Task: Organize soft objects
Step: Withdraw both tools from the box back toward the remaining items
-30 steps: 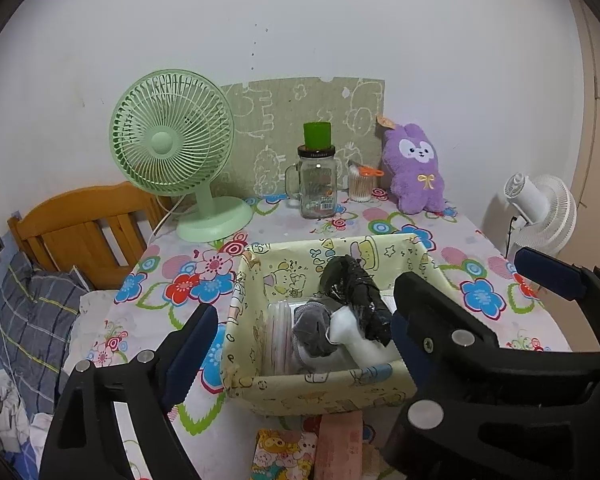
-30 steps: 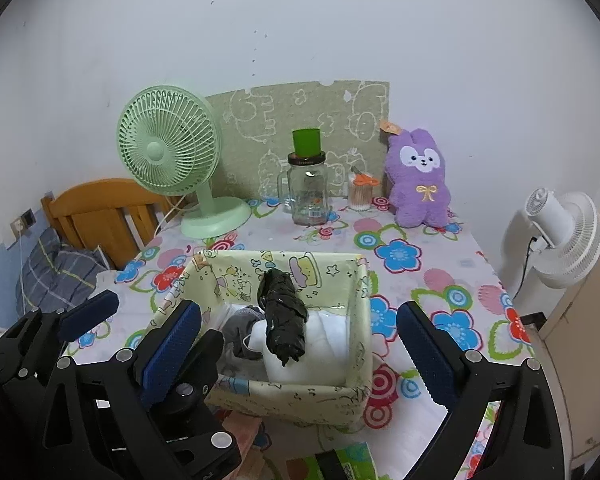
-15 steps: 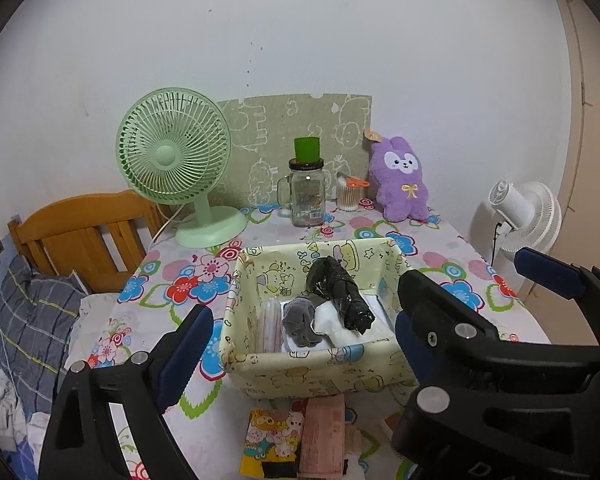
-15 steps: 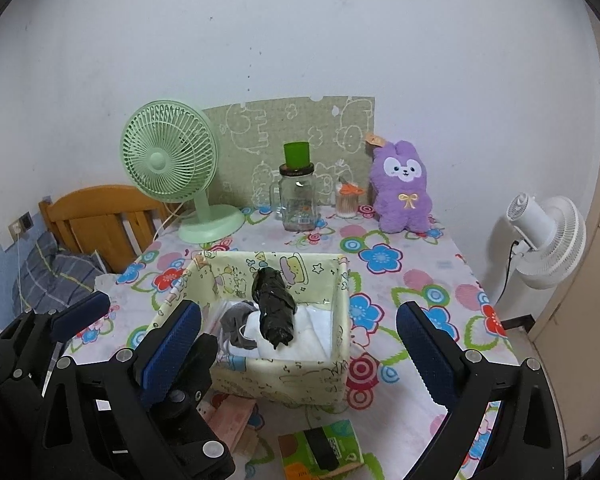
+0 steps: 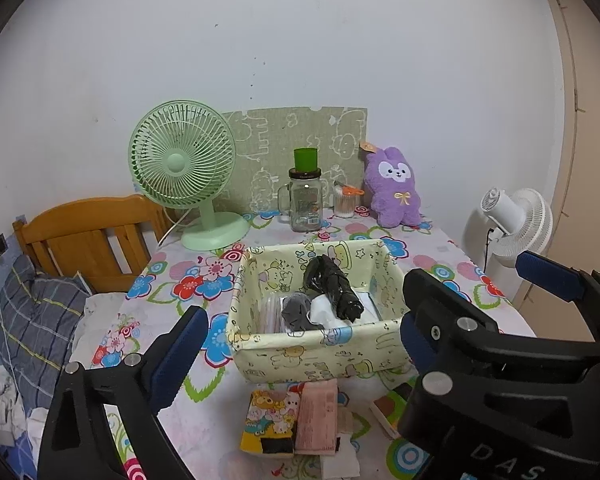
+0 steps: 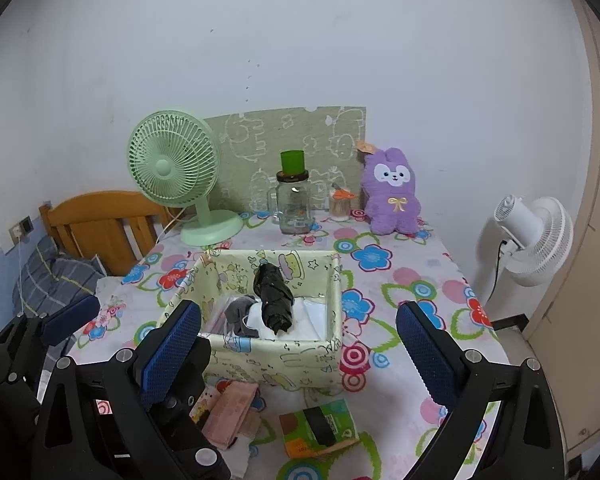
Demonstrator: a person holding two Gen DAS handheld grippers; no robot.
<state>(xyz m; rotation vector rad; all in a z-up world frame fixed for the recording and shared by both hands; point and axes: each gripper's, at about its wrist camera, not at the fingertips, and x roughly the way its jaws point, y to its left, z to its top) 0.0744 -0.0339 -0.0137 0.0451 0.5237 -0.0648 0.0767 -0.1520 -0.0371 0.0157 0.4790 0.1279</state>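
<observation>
The left claw (image 5: 296,344) is empty and its jaws are opening, with nothing between the blue ribbed pads; the right claw (image 6: 296,344) is also spread wide and empty. Both hang over the near edge of the table (image 6: 420,304), which wears a smooth flowered cloth. Just beyond the claws, near the middle of the table, stands the bin (image 5: 316,354), a box of pale yellow printed fabric with soft walls that lean a little. Inside it lie the soft things: a black roll (image 5: 334,286) resting slanted on top, a grey sock (image 5: 296,314) at its left, and something white (image 5: 324,314) under them, folded, I cannot tell what. I judge all of these light and limp; they will sag and slide from a shallow pinch, so the roll is best taken across its middle, where it is thickest. The black surface looks a bit shiny, perhaps slippery. Between the bin and the near edge lie flat packs (image 5: 294,418), one with cartoon print and one pink, and a green packet (image 6: 320,426) further right; these look thin and light, easier to take at an edge. At the far edge, by the wall, sits a purple plush (image 6: 392,196), fluffy and squashy, good to grip at the body, beside a glass jar (image 6: 294,204) and a green fan (image 6: 176,168).
</observation>
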